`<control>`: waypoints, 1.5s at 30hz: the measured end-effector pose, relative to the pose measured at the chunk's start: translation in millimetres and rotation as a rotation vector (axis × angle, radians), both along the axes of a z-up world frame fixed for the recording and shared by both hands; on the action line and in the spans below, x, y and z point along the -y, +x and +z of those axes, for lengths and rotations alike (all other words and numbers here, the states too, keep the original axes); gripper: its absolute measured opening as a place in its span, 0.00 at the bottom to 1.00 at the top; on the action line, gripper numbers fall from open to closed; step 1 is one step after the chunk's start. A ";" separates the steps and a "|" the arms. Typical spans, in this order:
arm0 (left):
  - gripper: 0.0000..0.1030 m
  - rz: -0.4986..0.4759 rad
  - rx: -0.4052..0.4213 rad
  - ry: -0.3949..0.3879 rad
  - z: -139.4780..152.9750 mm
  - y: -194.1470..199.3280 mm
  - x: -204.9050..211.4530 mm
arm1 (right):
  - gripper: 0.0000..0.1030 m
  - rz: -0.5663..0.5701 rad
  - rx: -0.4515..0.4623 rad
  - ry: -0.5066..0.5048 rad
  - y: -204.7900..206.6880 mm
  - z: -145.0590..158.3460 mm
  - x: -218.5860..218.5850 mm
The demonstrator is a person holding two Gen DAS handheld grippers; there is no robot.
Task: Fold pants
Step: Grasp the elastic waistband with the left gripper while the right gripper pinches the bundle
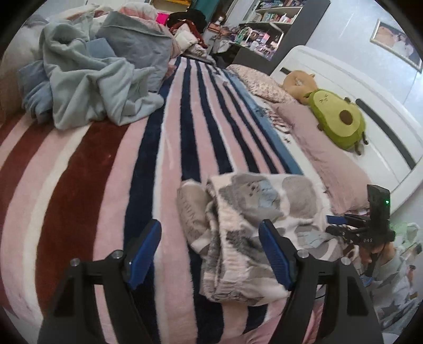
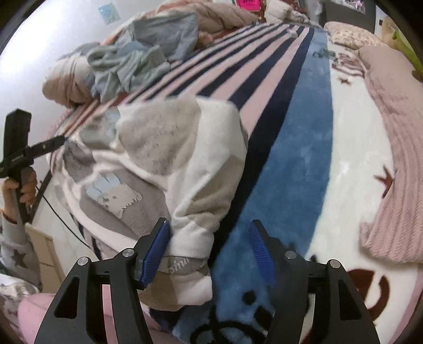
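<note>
The pants (image 1: 251, 225) are fleecy white with grey and pale blue patches. They lie in a folded bundle on the striped blanket (image 1: 87, 185). My left gripper (image 1: 210, 247) hovers over their waistband end. It is open, both blue pads clear of the cloth. In the right wrist view the pants (image 2: 158, 158) fill the middle, and my right gripper (image 2: 208, 250) is open at their near corner. Its left pad sits against the fabric edge while the right pad stands over the blue stripe. Each view also catches the other gripper: the right gripper (image 1: 341, 225) and the left gripper (image 2: 50, 144).
A heap of pale blue and grey clothes (image 1: 92, 79) lies at the bed's far left. An avocado plush (image 1: 338, 119) and a pink pillow (image 1: 317, 153) rest against the white headboard (image 1: 357, 79). Cluttered shelves (image 1: 264, 23) stand beyond. A person's hand (image 2: 23, 188) holds the left gripper's handle.
</note>
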State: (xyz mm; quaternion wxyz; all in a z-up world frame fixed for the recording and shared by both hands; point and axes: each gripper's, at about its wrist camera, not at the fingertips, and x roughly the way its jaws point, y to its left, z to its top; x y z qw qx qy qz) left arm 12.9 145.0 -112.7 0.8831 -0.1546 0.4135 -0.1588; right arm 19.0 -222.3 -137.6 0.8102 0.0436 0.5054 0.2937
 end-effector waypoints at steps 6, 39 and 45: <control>0.74 -0.057 -0.121 -0.173 -28.0 31.2 -5.3 | 0.56 -0.037 -0.042 0.082 16.6 -2.3 3.2; 0.35 -0.195 -0.249 -0.325 -71.4 53.2 71.6 | 0.49 0.000 -0.154 0.242 24.5 -36.9 -15.5; 0.30 -0.187 -0.222 -0.282 -66.2 51.7 74.0 | 0.31 -0.008 -0.134 0.222 26.8 -36.2 -17.9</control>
